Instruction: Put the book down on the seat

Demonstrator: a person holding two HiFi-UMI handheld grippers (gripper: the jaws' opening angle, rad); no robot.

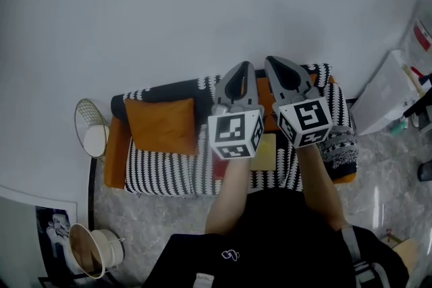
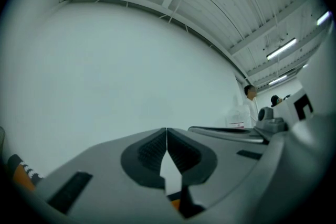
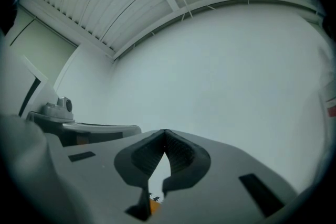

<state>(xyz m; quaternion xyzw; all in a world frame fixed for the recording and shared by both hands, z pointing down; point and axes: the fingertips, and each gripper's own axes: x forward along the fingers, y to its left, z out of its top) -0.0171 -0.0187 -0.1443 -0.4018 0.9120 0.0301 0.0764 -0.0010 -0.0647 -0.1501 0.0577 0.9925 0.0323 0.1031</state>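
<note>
A pale yellow book point(image 1: 264, 152) lies flat on the black-and-white patterned sofa seat point(image 1: 162, 168), partly hidden by my arms. Both grippers are held side by side above the sofa, pointing at the white wall. My left gripper point(image 1: 243, 67) is shut and holds nothing; in the left gripper view its jaws point(image 2: 166, 131) meet against bare wall. My right gripper point(image 1: 271, 62) is likewise shut and empty, its jaws point(image 3: 165, 133) touching at the tip. Neither gripper touches the book.
An orange cushion point(image 1: 162, 123) leans on the sofa's left half, and a grey patterned cushion point(image 1: 339, 148) lies at its right end. A wire basket point(image 1: 91, 128) and a pail point(image 1: 94, 249) stand to the left. White bags point(image 1: 388, 94) are on the right.
</note>
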